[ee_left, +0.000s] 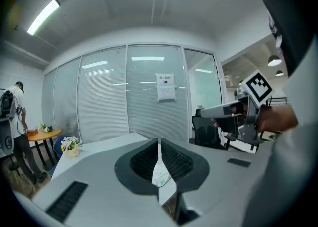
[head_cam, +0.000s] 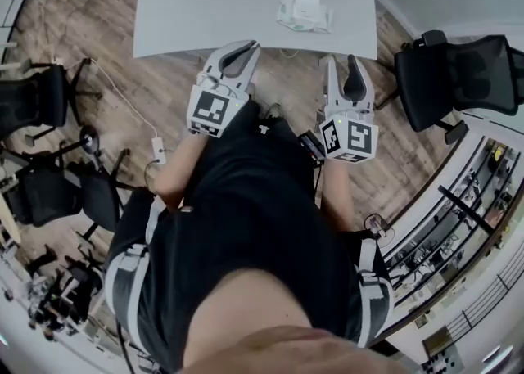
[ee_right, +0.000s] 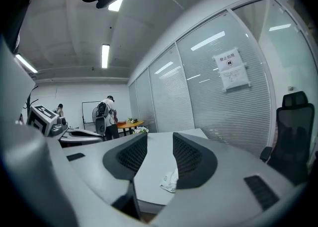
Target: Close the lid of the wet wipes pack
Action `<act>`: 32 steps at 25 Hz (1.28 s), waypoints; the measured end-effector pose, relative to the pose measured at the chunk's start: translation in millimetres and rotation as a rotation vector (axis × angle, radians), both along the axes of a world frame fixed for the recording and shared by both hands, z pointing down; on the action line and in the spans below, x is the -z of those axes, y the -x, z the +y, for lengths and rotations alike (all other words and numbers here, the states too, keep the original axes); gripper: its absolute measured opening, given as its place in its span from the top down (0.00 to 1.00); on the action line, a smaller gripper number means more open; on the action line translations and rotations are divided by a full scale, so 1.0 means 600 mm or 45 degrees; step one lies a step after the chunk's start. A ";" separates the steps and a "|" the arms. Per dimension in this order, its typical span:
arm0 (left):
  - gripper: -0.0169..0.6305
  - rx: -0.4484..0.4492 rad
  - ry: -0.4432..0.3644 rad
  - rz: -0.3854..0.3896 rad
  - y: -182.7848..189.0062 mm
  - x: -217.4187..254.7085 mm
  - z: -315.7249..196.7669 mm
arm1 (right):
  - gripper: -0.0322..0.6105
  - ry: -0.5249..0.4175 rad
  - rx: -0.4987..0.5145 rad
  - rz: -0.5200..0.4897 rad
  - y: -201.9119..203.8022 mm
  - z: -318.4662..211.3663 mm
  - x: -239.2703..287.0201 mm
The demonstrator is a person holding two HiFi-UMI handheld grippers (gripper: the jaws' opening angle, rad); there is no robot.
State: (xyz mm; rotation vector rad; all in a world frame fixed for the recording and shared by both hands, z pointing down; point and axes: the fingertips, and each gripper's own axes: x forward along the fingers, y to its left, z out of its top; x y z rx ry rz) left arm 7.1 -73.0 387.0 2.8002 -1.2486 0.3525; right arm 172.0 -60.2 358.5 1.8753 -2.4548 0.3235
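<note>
The wet wipes pack (head_cam: 304,14) lies flat on the white table (head_cam: 205,4), toward its right part and well apart from both grippers. Its long axis runs roughly across the head view, left to right. Its white lid (head_cam: 308,0) seems to be raised on the far side, though it is too small to be sure. The left gripper (head_cam: 244,48) has its jaws pressed together on nothing. The right gripper (head_cam: 341,65) has its jaws spread wide, with nothing between them. A black office chair (head_cam: 458,78) stands to the table's right.

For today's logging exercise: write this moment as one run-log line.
left gripper: shut, empty | right gripper: open, empty | wet wipes pack: on table, untouched | stage: pre-contact
</note>
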 end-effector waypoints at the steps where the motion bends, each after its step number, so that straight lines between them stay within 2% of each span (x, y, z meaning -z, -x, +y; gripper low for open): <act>1: 0.91 -0.010 0.000 -0.034 -0.007 -0.010 -0.025 | 0.68 0.010 0.009 -0.001 -0.006 -0.022 -0.007; 6: 0.91 -0.086 0.060 -0.154 -0.033 -0.076 -0.143 | 0.68 0.025 0.028 0.015 -0.022 -0.128 -0.041; 9: 0.91 -0.182 0.109 -0.240 -0.063 -0.121 -0.204 | 0.68 0.040 0.039 0.041 -0.034 -0.190 -0.060; 13: 0.91 -0.337 0.203 -0.404 -0.098 -0.206 -0.264 | 0.67 0.102 0.034 0.050 -0.051 -0.261 -0.098; 14: 0.89 -0.378 0.233 -0.440 -0.102 -0.230 -0.275 | 0.67 0.120 0.036 0.053 -0.051 -0.278 -0.108; 16: 0.75 -0.452 0.278 -0.513 -0.109 -0.277 -0.303 | 0.67 0.151 0.046 0.064 -0.050 -0.315 -0.127; 17: 0.72 -0.486 0.290 -0.550 -0.113 -0.298 -0.317 | 0.67 0.167 0.054 0.071 -0.049 -0.335 -0.137; 25: 0.67 -0.929 0.408 -0.902 -0.150 -0.478 -0.331 | 0.66 0.335 0.202 0.164 -0.044 -0.435 -0.236; 28: 0.67 -0.999 0.434 -0.988 -0.152 -0.533 -0.346 | 0.66 0.390 0.255 0.208 -0.040 -0.469 -0.270; 32: 0.67 -1.040 0.479 -1.033 -0.152 -0.589 -0.365 | 0.65 0.458 0.317 0.265 -0.035 -0.502 -0.319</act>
